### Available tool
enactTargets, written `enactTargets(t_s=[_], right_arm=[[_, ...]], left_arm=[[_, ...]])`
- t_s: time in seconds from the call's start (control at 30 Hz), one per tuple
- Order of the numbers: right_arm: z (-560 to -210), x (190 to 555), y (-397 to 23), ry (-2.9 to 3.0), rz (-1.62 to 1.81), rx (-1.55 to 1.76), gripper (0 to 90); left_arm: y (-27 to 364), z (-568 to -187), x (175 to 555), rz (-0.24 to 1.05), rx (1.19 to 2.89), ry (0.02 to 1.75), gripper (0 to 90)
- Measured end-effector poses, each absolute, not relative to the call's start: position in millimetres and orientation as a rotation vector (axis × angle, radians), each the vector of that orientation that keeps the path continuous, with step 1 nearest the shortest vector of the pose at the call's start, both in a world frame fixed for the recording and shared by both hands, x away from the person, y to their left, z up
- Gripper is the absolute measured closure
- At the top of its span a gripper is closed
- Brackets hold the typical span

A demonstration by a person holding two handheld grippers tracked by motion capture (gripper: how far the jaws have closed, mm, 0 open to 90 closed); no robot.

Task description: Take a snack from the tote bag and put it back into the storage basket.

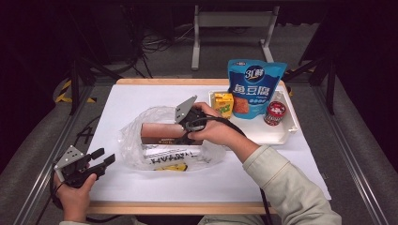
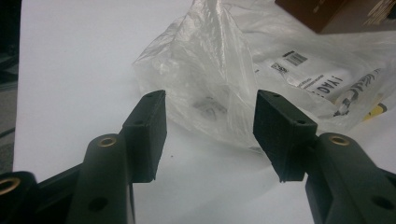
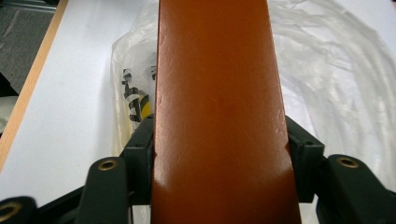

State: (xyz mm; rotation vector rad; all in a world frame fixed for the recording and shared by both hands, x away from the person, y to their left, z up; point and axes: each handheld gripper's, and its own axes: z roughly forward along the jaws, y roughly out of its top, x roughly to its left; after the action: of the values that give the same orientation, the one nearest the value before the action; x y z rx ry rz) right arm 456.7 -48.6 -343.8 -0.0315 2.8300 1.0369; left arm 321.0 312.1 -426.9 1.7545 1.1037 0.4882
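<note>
My right gripper [image 1: 184, 133] is clamped on the brown box [image 1: 162, 132], a long carton, one jaw pressed flat against each long side near its right end. In the right gripper view the box [image 3: 219, 107] runs straight away from me between the pads, its long axis in line with my jaws and its broad, glossy face turned up. From the high view that axis lies across the table, left to right, and the free end points toward my left side. The box sits over the mouth of the clear plastic bag [image 1: 136, 140], which lies crumpled on the white table [image 1: 131, 101] near the middle. Whether the box rests on the plastic or hangs just above it I cannot tell. Under it, inside the bag, lies a white packet with black lettering [image 1: 169, 157] and a yellow patch.

My left gripper [image 1: 101, 161] is at the near left corner of the table, well apart from the box. Its jaws stand open with nothing between them, pointing toward the bag [image 2: 210, 84], whose nearest fold lies just beyond the pads.
</note>
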Motion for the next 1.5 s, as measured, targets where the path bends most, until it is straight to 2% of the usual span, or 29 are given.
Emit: enactTargets(t_s=[0.57, 1.5], right_arm=[[-312.8, 452.3, -100.3, 2.754, 1.060, 0.037, 42.2], [-294.7, 455.6, -190.9, 2.661, 1.024, 0.183, 42.2]], left_arm=[[297.0, -425.8, 338.8, 0.459, 1.780, 1.060, 44.6], [282.8, -425.1, 355.2, 0.438, 1.804, 1.012, 44.6]])
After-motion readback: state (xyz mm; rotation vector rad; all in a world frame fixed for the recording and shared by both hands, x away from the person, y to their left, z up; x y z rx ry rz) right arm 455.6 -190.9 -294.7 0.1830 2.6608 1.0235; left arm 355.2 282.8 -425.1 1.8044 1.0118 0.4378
